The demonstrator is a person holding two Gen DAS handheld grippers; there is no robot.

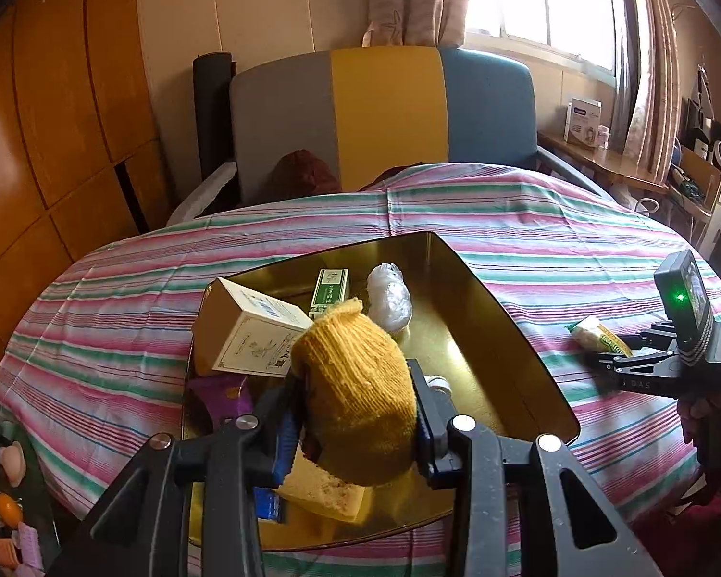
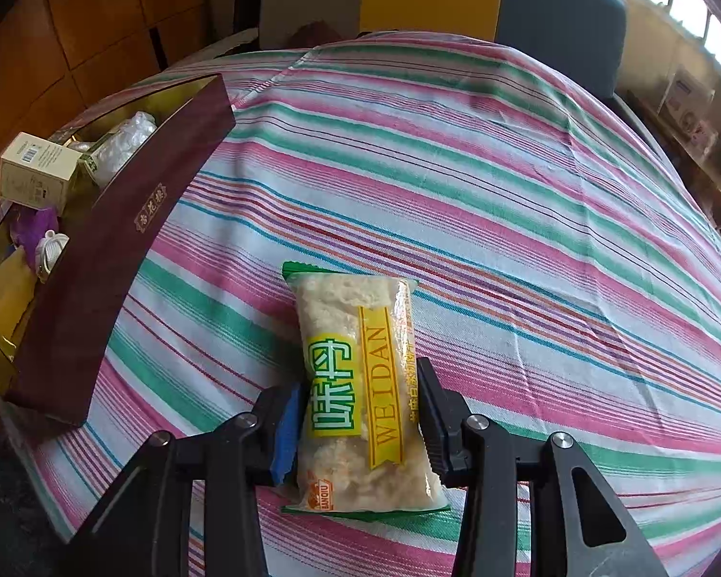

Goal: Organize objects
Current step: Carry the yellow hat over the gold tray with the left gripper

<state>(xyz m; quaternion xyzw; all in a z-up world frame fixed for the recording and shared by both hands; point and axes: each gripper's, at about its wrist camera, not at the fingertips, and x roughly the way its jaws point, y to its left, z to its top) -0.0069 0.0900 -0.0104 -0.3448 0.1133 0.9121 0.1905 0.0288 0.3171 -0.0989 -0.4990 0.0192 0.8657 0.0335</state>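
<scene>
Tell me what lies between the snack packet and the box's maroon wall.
Only bare striped tablecloth separates the snack packet from the box's maroon wall, seen in the right wrist view.

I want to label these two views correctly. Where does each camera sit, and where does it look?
Left wrist: on the left gripper, above the gold tray; it grips a yellow knit item; the right gripper and a hand show.
Right wrist: on the right gripper, steeply down at the snack packet on the striped cloth.
Shared: tray, packet, cloth.
</scene>
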